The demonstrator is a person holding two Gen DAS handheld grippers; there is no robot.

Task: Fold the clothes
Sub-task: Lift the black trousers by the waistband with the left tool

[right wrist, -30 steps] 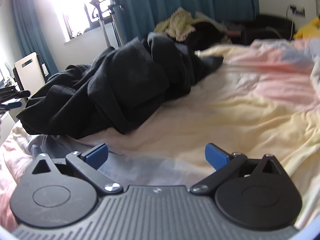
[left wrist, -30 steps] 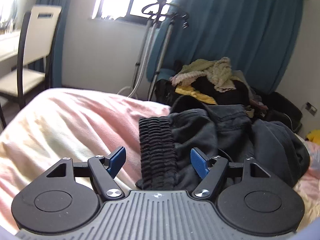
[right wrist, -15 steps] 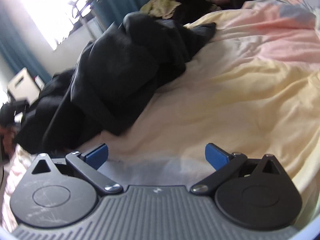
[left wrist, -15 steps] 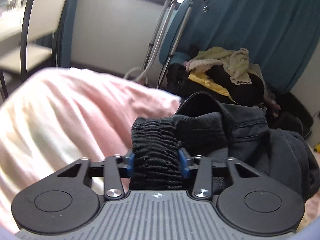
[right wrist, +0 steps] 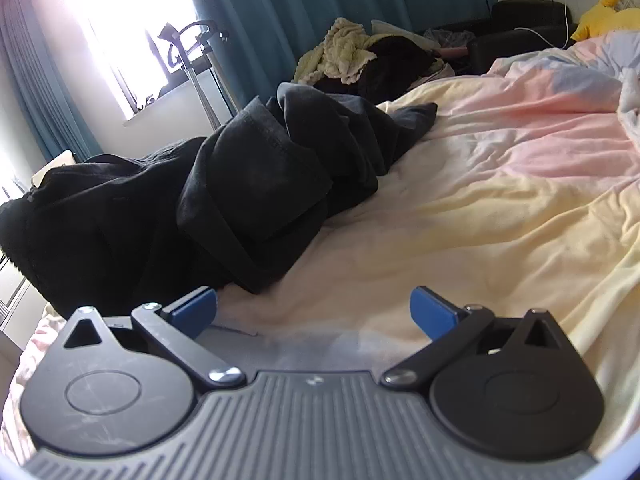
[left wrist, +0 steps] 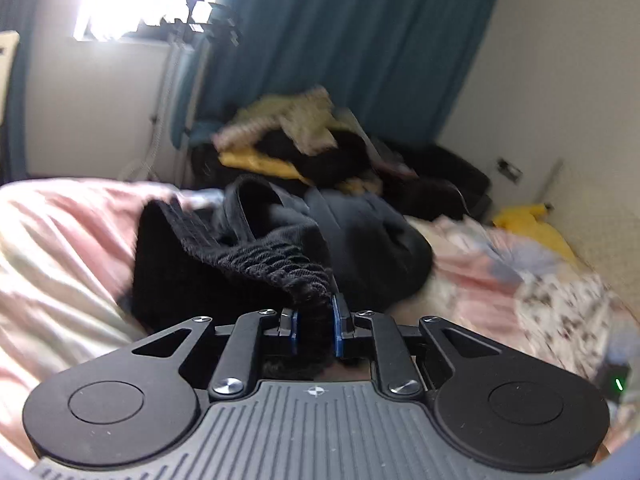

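Observation:
A crumpled black garment (left wrist: 352, 236) lies on the pink and yellow bedspread (left wrist: 60, 264). Its ribbed elastic waistband (left wrist: 276, 264) is pinched between the blue pads of my left gripper (left wrist: 314, 326), which is shut on it and lifts that edge off the bed. In the right wrist view the same black garment (right wrist: 248, 184) stretches across the bed from the left to the middle. My right gripper (right wrist: 314, 310) hovers low over the pale sheet (right wrist: 460, 220) in front of the garment, jaws wide open with nothing between them.
A heap of other clothes (left wrist: 296, 136) sits beyond the bed under the teal curtain (left wrist: 340, 40). A garment steamer stand (right wrist: 200, 64) rises by the bright window. A yellow plush toy (right wrist: 608, 8) lies at the far right, by a dark seat (right wrist: 516, 28).
My left gripper closed on the ribbed waistband and pulled it up and to the right, stretching the cloth. The right gripper stayed open near the same spot.

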